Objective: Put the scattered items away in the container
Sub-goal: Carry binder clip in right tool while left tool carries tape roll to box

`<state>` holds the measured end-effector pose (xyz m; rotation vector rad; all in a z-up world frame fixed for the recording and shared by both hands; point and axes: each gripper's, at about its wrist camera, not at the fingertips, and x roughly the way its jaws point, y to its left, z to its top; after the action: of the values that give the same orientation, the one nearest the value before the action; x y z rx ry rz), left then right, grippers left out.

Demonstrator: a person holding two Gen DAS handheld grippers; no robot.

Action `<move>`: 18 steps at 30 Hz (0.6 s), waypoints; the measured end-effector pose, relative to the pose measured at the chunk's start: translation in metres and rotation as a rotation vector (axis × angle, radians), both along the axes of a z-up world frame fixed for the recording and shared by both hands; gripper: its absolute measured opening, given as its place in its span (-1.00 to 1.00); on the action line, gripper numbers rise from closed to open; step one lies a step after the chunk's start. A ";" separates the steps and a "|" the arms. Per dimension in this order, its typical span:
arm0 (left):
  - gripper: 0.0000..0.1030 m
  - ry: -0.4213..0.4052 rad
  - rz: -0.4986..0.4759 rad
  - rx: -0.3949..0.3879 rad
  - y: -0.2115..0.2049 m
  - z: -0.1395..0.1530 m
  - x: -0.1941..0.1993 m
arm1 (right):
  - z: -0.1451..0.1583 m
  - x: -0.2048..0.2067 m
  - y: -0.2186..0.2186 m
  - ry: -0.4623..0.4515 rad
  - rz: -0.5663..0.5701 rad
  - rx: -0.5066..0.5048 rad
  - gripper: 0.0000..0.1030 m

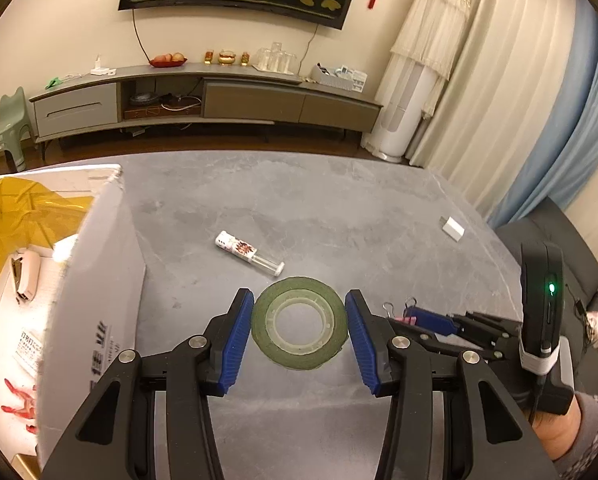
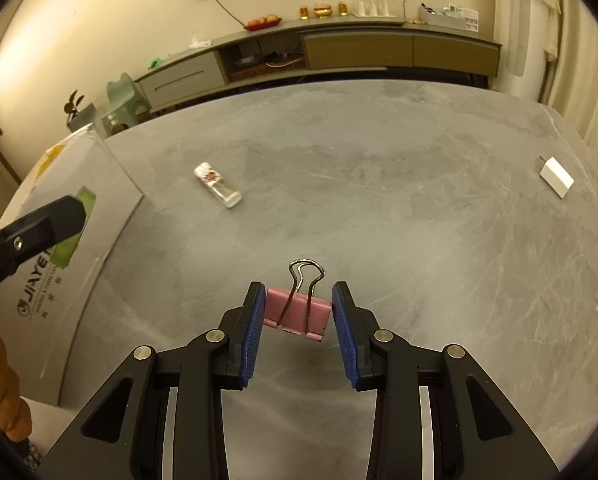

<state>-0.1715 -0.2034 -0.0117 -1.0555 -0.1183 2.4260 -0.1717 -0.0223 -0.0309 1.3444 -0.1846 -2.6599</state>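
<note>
Matt grey tabletop (image 2: 379,184), stone-like with pale mottling. The tape (image 1: 299,328) shows a dull green outer band round a translucent plastic core. The clip (image 2: 297,310) is smooth pink with shiny wire handles. The tube (image 1: 251,253) has a clear, glossy end and a printed white wrap. The box (image 2: 79,240) is grey printed cardboard, a crinkly yellow film (image 1: 23,216) glinting inside. On both grippers, ribbed blue pads (image 2: 255,332) sit on matt black plastic with bright metal rivets.
</note>
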 end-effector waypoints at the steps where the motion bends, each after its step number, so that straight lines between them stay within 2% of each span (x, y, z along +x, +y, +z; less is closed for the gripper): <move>1: -0.06 0.003 0.005 0.004 -0.002 0.002 0.001 | 0.002 0.003 -0.002 0.004 0.002 -0.004 -0.30; 8: -0.06 0.032 0.038 0.021 -0.014 0.016 0.006 | 0.016 0.024 -0.016 0.037 0.015 -0.025 -0.30; 18: -0.06 0.073 0.062 0.062 -0.029 0.033 0.023 | 0.059 0.053 -0.044 0.140 0.056 -0.012 -0.30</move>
<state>-0.1488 -0.2320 0.0215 -0.9484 -0.2028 2.4965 -0.1185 -0.0660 0.0286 1.1373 -0.1439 -2.6881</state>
